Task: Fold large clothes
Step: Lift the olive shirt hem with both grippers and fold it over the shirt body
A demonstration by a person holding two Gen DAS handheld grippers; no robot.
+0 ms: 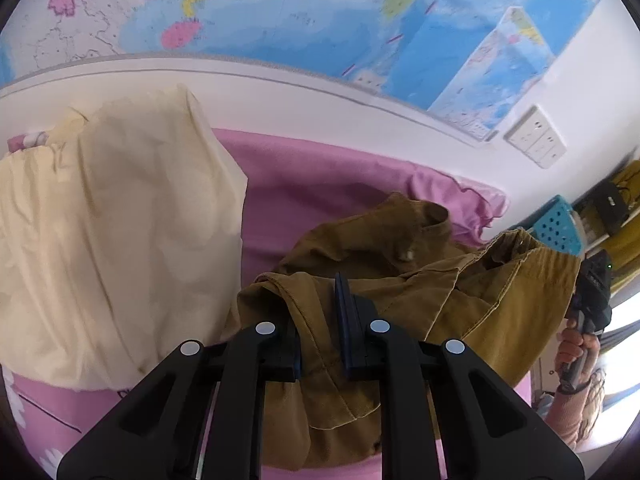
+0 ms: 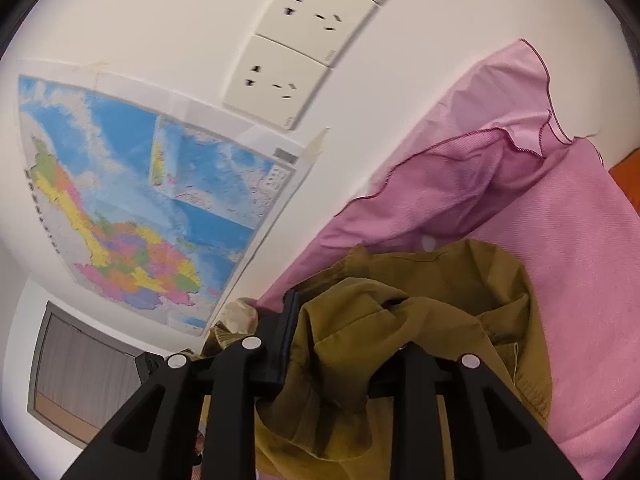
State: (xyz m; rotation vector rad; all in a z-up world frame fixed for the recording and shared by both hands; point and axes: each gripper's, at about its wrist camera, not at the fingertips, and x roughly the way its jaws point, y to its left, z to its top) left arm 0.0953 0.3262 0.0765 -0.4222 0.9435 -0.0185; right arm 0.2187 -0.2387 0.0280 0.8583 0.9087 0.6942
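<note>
Both tongs, left [image 1: 318, 320] and right [image 2: 344, 344], pinched the brown clothes [image 1: 400, 292] over the pink bed sheet [image 1: 312, 168]

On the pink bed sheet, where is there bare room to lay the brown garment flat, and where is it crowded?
One bare strip of pink sheet runs between the cream bedding and the brown garment, back to the white wall. In the right wrist view, open sheet lies right of the garment. The cream bedding crowds the sheet's left side.
</note>
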